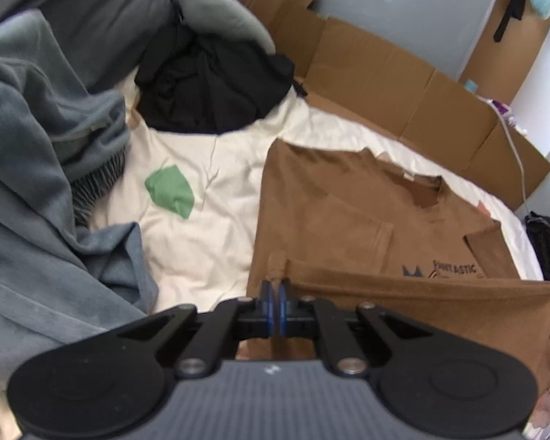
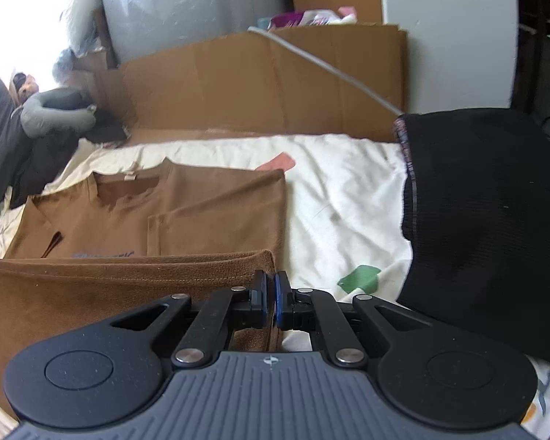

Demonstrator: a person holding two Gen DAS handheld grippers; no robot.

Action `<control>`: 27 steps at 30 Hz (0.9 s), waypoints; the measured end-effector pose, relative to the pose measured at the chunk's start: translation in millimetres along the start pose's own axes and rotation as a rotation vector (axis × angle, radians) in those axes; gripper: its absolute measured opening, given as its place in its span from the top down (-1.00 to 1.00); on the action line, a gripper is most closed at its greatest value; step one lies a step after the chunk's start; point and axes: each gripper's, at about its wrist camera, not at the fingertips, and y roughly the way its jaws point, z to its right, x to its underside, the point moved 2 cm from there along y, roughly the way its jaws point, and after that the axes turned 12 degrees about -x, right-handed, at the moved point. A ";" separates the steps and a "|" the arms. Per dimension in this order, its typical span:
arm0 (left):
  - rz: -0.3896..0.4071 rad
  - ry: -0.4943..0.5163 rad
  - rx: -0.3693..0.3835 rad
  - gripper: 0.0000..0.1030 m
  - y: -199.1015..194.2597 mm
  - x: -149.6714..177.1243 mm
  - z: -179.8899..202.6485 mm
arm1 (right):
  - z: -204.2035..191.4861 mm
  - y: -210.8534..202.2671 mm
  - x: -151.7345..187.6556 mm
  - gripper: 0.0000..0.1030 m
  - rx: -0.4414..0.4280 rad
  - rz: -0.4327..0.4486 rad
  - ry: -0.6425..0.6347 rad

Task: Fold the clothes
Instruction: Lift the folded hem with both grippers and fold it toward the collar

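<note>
Both grippers pinch the brown T-shirt's (image 1: 330, 212) near hem: left gripper (image 1: 275, 288) one corner, right gripper (image 2: 270, 286) the other. It lies mid-bed on a cream sheet (image 1: 187, 242), cardboard (image 2: 267, 84) along the far edge. Only the left view shows "FANTASTIC" (image 1: 454, 268); only the right shows a black knit (image 2: 484, 216).

brown t-shirt (image 1: 348, 212), dark blue print on chest. cream bedsheet (image 1: 201, 168), green leaf patches. black garment (image 2: 487, 220), purple-striped edge. grey-blue fleece (image 1: 29, 190). tan cardboard (image 2: 260, 84). fingers (image 1: 279, 306) black, blue pads.
</note>
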 end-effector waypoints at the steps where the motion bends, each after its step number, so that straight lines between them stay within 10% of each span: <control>1: 0.008 -0.003 0.001 0.93 -3.5 -1.4 0.3 | -1.4 -4.3 -0.1 0.94 0.002 0.007 0.002; 27: 0.191 0.003 0.041 0.94 -16.9 -103.1 22.2 | -20.8 -15.7 -93.3 0.94 0.022 0.182 -0.049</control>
